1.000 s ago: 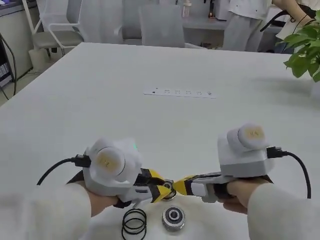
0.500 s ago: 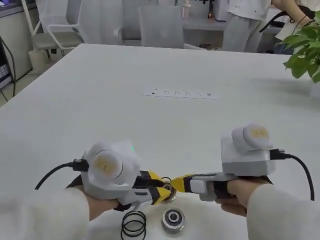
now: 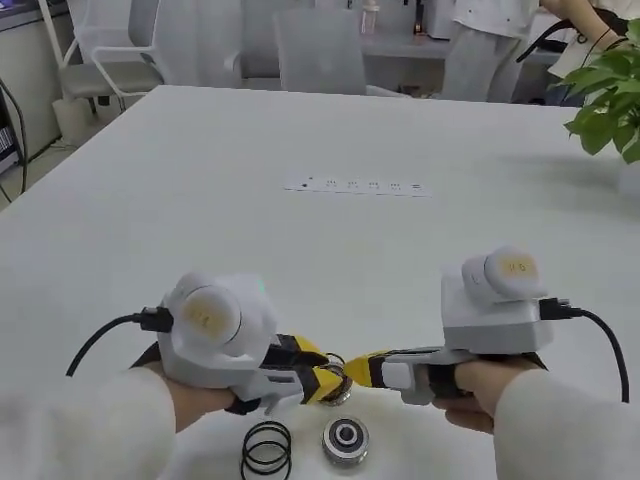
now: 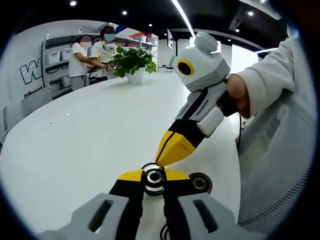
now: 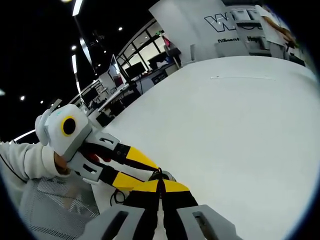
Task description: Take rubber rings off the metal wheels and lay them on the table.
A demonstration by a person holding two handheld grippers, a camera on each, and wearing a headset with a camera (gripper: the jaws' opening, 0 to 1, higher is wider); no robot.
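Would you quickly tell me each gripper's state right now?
Left gripper: closed on a metal wheel.
Right gripper: closed at that wheel's rubber ring; grip on it cannot be told.

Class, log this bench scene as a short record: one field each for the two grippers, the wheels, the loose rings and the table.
left gripper: shut on a small silver metal wheel with a black band round it
right gripper: jaws shut, tips at the held wheel's rim; any ring pinched is too small to tell
second metal wheel: lying flat on the table, apart from both grippers
thin black rubber rings: overlapping, flat beside the second wheel
white table: bears wheel and rings
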